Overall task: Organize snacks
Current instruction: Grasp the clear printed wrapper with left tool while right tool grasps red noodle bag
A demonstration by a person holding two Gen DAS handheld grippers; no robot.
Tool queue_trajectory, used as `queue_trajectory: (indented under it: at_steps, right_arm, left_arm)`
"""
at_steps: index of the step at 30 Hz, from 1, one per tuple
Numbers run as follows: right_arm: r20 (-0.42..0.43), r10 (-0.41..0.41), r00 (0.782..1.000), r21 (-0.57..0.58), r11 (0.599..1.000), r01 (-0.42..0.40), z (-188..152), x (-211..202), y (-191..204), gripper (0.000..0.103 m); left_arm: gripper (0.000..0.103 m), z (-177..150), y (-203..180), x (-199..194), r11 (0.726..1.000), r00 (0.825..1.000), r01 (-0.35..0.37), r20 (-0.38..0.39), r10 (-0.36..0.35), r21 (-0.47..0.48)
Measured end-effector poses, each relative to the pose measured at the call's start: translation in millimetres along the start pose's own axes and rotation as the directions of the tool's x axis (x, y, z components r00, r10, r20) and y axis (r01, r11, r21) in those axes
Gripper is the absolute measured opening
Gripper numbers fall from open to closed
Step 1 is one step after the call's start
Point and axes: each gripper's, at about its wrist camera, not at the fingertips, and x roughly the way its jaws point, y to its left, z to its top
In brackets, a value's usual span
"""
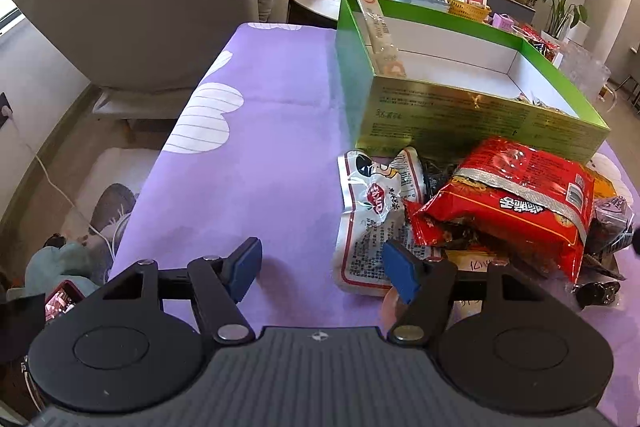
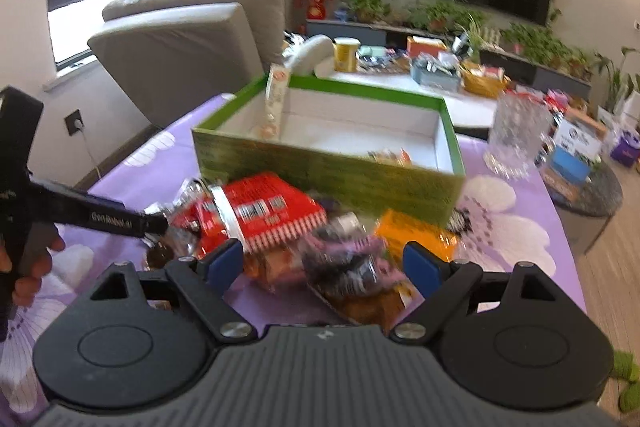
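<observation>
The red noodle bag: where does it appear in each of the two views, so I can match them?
Left wrist view: the red noodle bag lies at right of center, in front of the green box, right of the white packet.
Right wrist view: it lies left of center, blurred, below the box, beyond the left finger.
Shared landmark: the green box.

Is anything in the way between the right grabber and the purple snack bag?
Nothing visible blocks it. The right gripper is open, and the crinkly purple snack bag lies just ahead between its blue fingertips. The shiny red noodle packet sits to the left, beside it.
</observation>
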Motion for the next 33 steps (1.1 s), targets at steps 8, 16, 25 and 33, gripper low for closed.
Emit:
queue_trajectory:
  at_steps: [8,16,25,33]
  right_arm:
    - [0.057,0.109,0.992,-0.072,0.992,-0.105,22.7,14.8,5.2,0.066]
    - [-0.060,0.176,0.983,-0.196,0.963,-0.184,27.0,57.4,26.6,0.066]
    - [-0.142,0.125,0.982,-0.245,0.957,-0.157,19.7,80.0,33.4,0.066]
    - [-0.094,0.092,0.991,-0.199,0.974,-0.109,21.0,54.0,22.0,0.065]
  left_arm:
    - [0.064,8.9,-14.1,10.9,0.998,0.998,0.062,0.005,-0.062,0.031]
    - [0.064,9.7,-3.5,12.4,0.999,0.999,0.039,0.011,-0.039,0.015]
    - [0.064,13.7,14.7,6.5,0.999,0.999,0.033,0.024,-0.032,-0.033]
    - [0.064,23.7,-10.7,12.4,0.996,0.995,0.088,0.039,-0.088,0.022]
